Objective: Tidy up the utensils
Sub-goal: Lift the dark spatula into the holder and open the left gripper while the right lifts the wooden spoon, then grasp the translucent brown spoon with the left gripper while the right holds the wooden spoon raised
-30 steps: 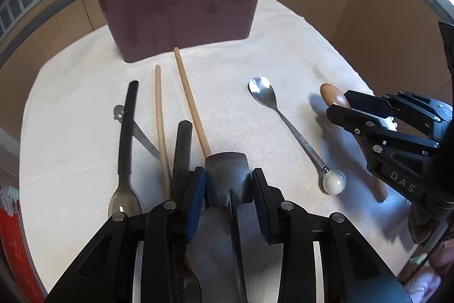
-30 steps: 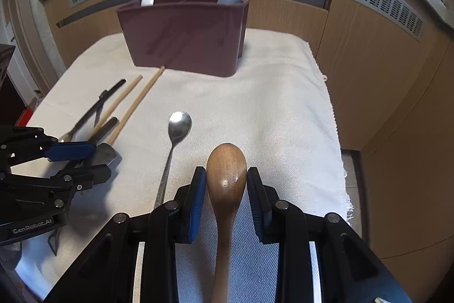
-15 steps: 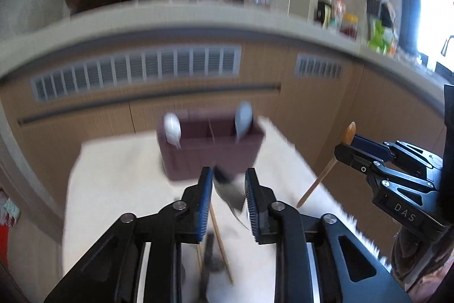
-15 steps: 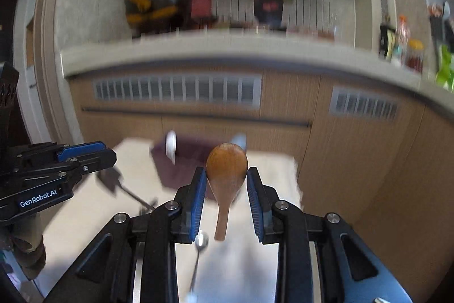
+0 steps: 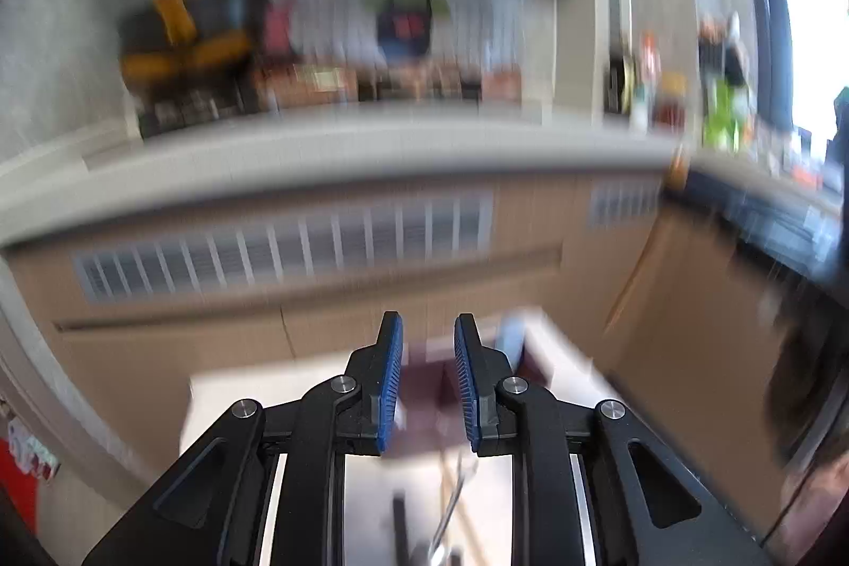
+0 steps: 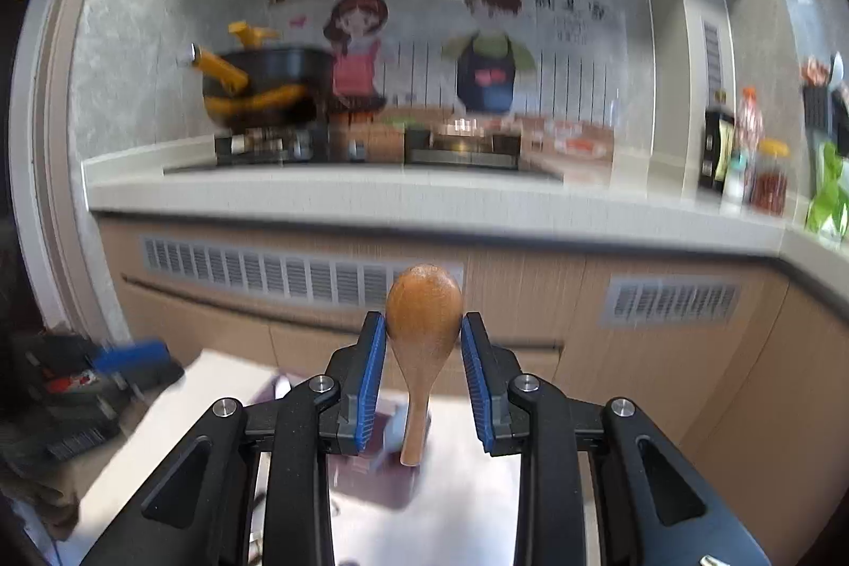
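Above the cloth-covered table (image 6: 477, 513), the right gripper (image 6: 423, 354) was clamped on the wooden spoon (image 6: 423, 306). Its blue pads (image 6: 371, 364) pressed on either side of the bowl, which stood uppermost, and the handle hung down in front of the maroon utensil holder (image 6: 371, 481). That holder sat on the cloth below, blurred, with a pale utensil end showing at its rim. At the left edge of the right wrist view the left gripper (image 6: 132, 354) showed, with a hand beneath it. The left wrist view was heavily smeared. There the left gripper (image 5: 429, 380) had its pads (image 5: 390, 380) a narrow gap apart, and no utensil could be made out between them, only the maroon holder (image 5: 424, 385) beyond. A thin metal handle (image 5: 451, 497) and a dark handle (image 5: 399, 523) lay blurred on the cloth lower down. Behind both views ran a pale counter (image 6: 424, 200) over wood-fronted cabinets with a vent grille (image 6: 276, 274), and a black pot (image 6: 265, 83) with yellow handles stood on the counter.
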